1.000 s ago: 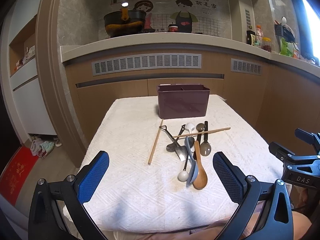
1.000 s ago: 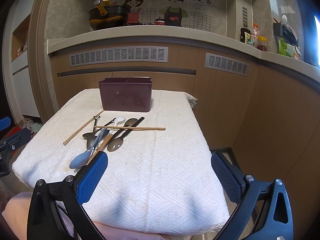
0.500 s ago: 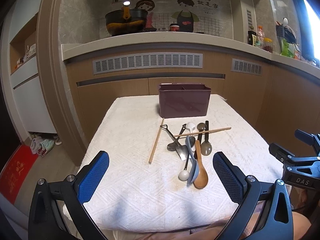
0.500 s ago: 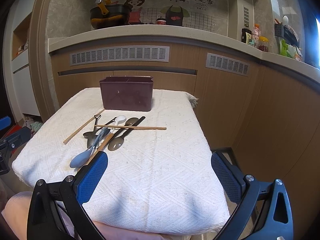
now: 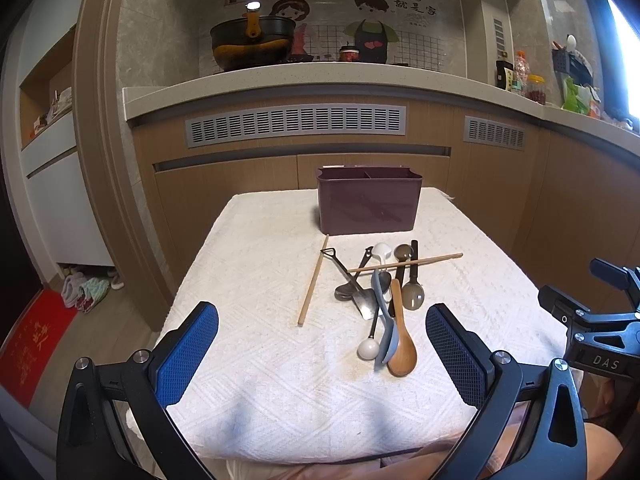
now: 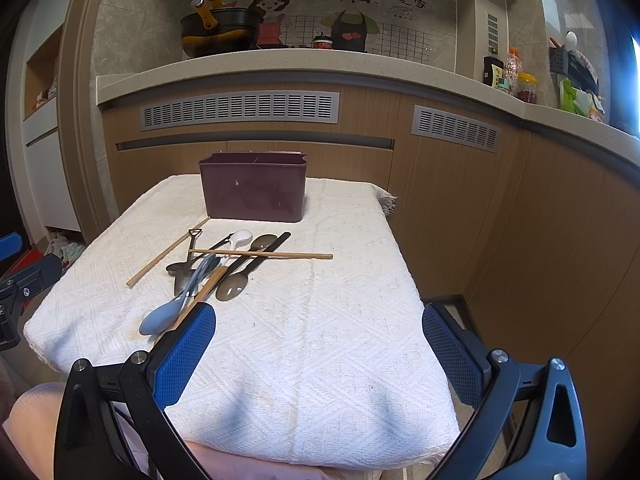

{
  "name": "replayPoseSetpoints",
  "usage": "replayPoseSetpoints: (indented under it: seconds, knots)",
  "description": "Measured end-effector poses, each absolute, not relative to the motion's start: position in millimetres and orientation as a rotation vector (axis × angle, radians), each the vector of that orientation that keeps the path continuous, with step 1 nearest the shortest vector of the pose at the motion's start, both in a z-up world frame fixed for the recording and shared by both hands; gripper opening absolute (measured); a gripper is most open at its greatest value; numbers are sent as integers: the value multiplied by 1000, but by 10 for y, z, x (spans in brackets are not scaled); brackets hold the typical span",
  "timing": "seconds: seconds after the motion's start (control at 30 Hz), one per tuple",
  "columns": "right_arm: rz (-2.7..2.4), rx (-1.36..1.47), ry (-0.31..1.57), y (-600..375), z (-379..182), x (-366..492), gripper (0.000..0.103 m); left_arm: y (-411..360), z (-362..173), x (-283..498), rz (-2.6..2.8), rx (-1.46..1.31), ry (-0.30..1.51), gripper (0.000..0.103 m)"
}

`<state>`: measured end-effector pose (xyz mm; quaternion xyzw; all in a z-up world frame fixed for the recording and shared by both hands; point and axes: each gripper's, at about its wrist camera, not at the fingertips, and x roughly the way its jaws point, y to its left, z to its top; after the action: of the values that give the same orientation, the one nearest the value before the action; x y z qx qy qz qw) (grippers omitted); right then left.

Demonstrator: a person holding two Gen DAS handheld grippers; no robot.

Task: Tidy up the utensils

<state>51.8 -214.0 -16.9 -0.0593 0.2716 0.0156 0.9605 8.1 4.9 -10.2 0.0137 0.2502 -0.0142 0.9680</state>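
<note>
Both grippers are wide open and hold nothing. The left gripper [image 5: 322,354] hangs over the near edge of the table [image 5: 256,360], and the right gripper [image 6: 319,354] hangs over its near right part.

The spoons lie in a messy pile in the middle of the white cloth — a wooden spoon [image 5: 401,350], a blue spoon [image 5: 384,326] and others touching or crossing each other. One chopstick [image 5: 405,263] lies across the pile. The other chopstick [image 5: 313,280] lies alone, just left of it.

The dark box [image 5: 369,200] stands upright at the far end — just behind the pile.
</note>
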Motion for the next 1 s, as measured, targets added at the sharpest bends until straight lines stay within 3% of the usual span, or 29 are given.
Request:
replayPoseSetpoints:
  seconds: [1.0]
  knots:
    - [36,-141,559,-2162,-119,594,103,55,-61,228,-94,53,532,103]
